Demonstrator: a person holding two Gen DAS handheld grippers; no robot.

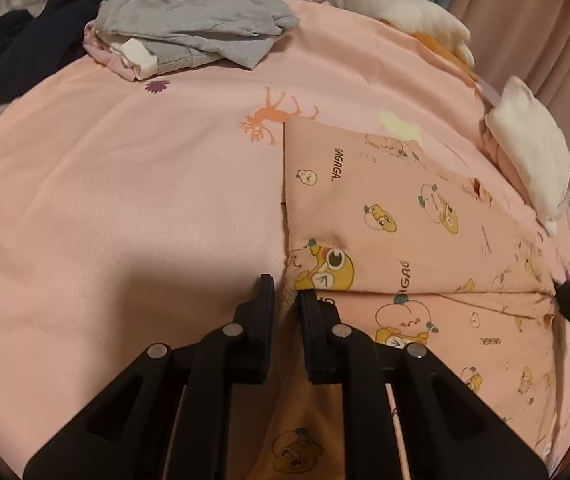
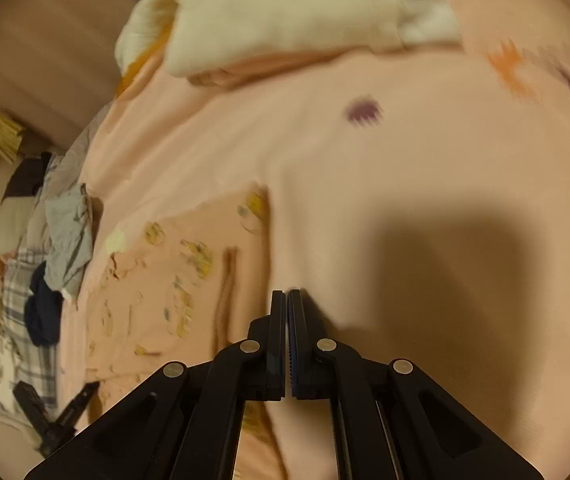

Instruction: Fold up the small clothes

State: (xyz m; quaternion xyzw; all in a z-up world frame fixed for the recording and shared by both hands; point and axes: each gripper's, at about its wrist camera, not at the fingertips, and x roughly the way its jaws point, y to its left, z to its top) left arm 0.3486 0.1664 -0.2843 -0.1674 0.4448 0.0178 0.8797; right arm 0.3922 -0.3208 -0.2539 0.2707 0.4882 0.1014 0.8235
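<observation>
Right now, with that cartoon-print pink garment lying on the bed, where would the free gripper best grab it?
The left gripper already pinches the pink garment at its near left corner. The right gripper, shut on nothing, should probably take the opposite end of the crosswise fold, coming from the right, because that edge lies flat and exposed.

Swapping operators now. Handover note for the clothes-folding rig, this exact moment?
Left hand-held gripper: shut on the near edge of the pink cartoon-print garment, cloth pinched between its fingers.
Right hand-held gripper: shut, nothing in it, over bare pink bedsheet; the view is motion-blurred.
Garment lies mostly flat on the sheet, one crosswise fold line visible.
Grey garment pile and dark garment sit at the far left, apparently unfolded.
A white folded piece rests on the right.
Left to do: finish folding the print garment, then the pile.
</observation>
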